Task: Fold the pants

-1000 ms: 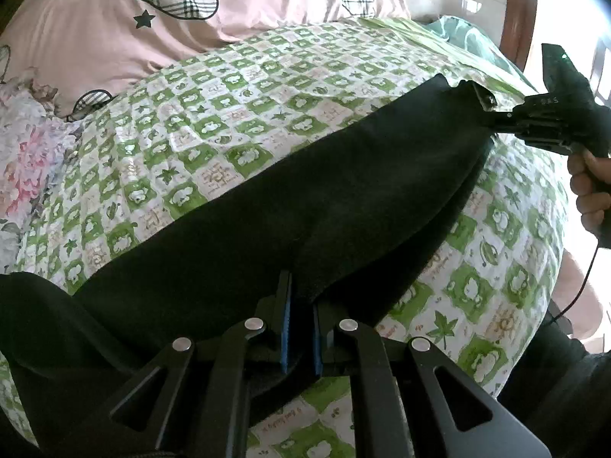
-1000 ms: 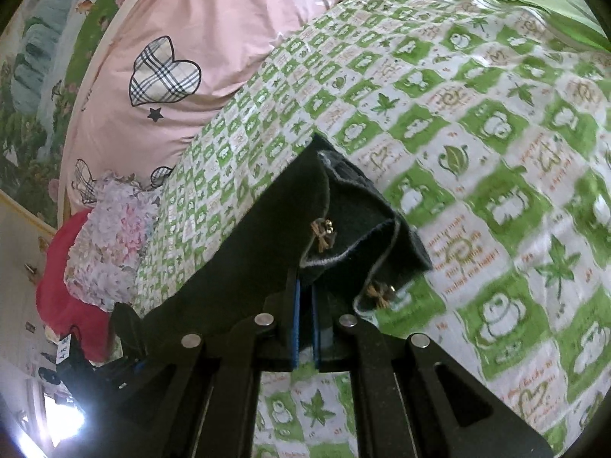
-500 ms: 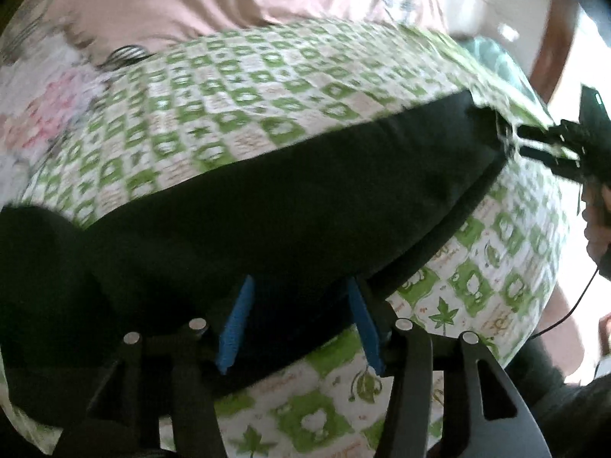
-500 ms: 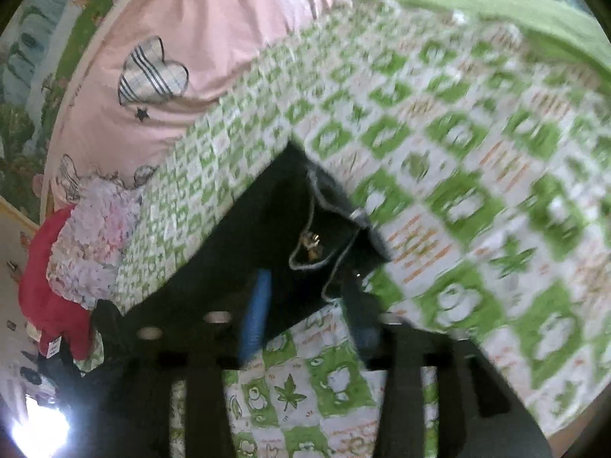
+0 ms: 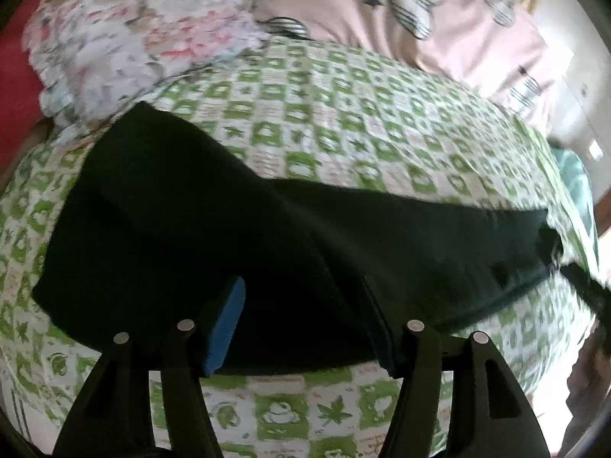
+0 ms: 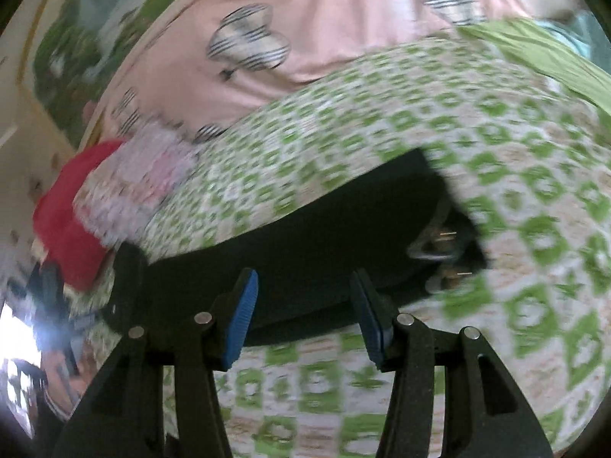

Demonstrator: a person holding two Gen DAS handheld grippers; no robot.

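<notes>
Pants (image 5: 298,244) lie across mid-frame on the quilt (image 5: 343,122); left gripper (image 5: 305,328) jaws are opening, right gripper (image 6: 305,313) jaws spread, neither pinching cloth; lift clear without snagging, then regrip both ends.

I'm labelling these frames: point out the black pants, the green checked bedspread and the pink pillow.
black pants (image 5: 236,236), left wrist view, on the wide folded part.
green checked bedspread (image 5: 343,122), left wrist view, bare stretch beyond the pants.
pink pillow (image 6: 343,19), right wrist view, plain middle.
</notes>
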